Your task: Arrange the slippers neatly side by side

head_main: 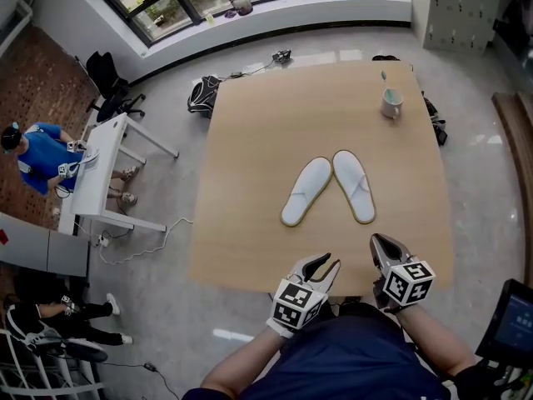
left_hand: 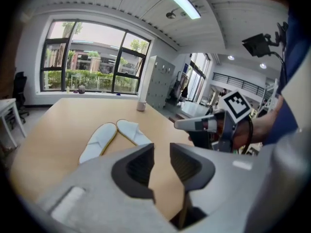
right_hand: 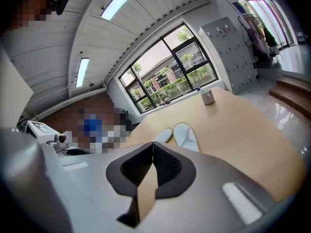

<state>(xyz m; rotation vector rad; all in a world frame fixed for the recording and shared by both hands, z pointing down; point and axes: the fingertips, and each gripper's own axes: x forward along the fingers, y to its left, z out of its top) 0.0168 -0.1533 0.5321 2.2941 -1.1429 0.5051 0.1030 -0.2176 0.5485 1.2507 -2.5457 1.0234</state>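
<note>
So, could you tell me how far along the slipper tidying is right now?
Barely started. The left slipper and right slipper lie on the table with far ends almost touching, but splayed in a V. Nothing is in hand: the left hand-held gripper is open and empty, the right hand-held gripper shut and empty, both near its front edge. Left: bring the near ends together so they lie parallel.

Left slipper [head_main: 306, 192] and right slipper [head_main: 354, 186] lie mid-desk [head_main: 250, 140] — far ends nearly touching, near ends splayed. Left gripper [head_main: 323, 263] and right gripper [head_main: 381, 242] hover at its near edge.
</note>
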